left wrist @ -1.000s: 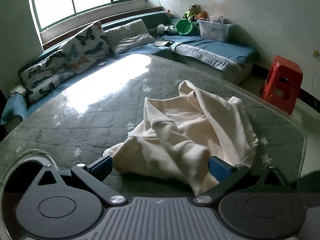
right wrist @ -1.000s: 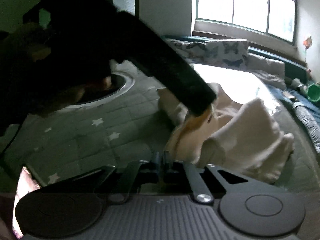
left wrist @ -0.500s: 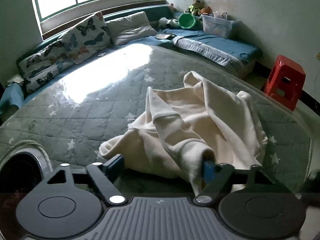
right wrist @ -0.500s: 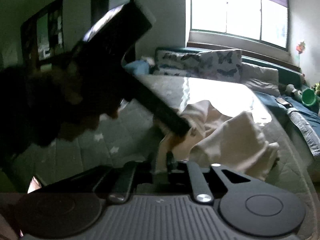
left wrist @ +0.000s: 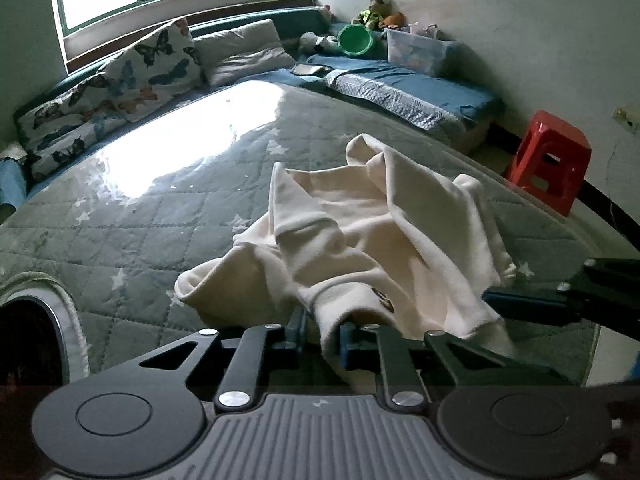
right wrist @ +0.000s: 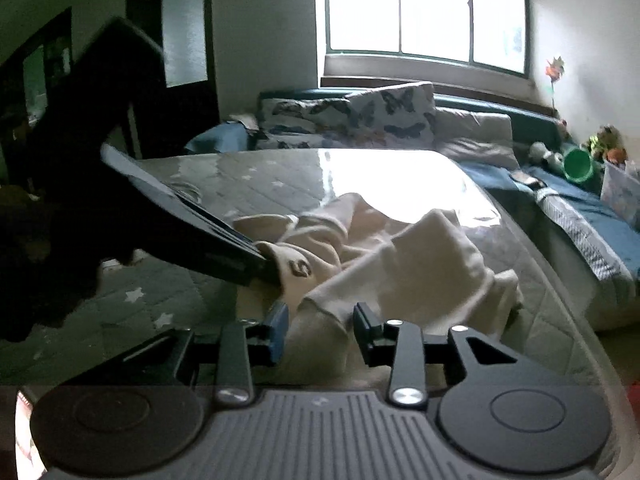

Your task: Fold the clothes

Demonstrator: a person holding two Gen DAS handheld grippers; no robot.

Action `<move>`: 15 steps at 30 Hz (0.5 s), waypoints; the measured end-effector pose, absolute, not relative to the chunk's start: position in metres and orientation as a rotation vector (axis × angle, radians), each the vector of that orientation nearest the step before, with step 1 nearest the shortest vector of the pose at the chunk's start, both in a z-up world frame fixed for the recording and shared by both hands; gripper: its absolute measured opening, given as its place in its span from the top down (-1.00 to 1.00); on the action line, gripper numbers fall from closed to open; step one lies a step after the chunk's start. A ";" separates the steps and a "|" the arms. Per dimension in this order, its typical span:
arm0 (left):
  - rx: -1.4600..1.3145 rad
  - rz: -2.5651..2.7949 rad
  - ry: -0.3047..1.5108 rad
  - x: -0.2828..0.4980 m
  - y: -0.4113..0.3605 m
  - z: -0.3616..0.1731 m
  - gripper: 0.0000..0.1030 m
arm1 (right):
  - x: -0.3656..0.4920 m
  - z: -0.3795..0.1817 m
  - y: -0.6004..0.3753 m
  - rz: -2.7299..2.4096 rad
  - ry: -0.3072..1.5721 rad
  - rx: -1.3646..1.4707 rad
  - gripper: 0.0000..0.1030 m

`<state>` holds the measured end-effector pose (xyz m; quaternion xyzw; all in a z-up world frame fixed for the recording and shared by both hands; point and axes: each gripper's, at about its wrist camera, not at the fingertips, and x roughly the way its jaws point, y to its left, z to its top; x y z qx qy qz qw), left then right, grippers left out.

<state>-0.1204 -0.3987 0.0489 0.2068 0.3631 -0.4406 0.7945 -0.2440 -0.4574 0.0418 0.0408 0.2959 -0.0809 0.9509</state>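
Your left hand-held gripper [left wrist: 323, 330] pinches a thin fold of the cream garment [left wrist: 372, 232]; your right hand-held gripper [right wrist: 320, 328] straddles cloth, spread. Lifting now may slip the fold free.

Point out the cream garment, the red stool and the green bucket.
cream garment [left wrist: 384, 236]: left wrist view, on the middle of the crumpled fabric lying on the quilted mat.
red stool [left wrist: 550, 160]: left wrist view, on its near side panel.
green bucket [left wrist: 355, 40]: left wrist view, on its open mouth.
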 end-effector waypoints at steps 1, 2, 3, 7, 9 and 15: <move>0.443 -0.949 0.778 -0.121 -0.398 0.049 0.70 | -0.243 0.040 -0.458 -0.171 0.606 0.088 0.31; 0.441 -0.950 0.777 -0.121 -0.396 0.050 0.71 | -0.243 0.039 -0.459 -0.177 0.610 0.092 0.32; 0.439 -0.952 0.775 -0.121 -0.395 0.050 0.72 | -0.244 0.038 -0.460 -0.182 0.613 0.097 0.32; 0.436 -0.945 0.768 -0.122 -0.386 0.052 0.73 | -0.247 0.035 -0.464 -0.203 0.624 0.116 0.46; 0.433 -0.941 0.767 -0.121 -0.381 0.052 0.75 | -0.249 0.034 -0.466 -0.213 0.630 0.125 0.56; 0.416 -0.937 0.776 -0.122 -0.361 0.052 0.77 | -0.258 0.033 -0.470 -0.233 0.636 0.148 0.83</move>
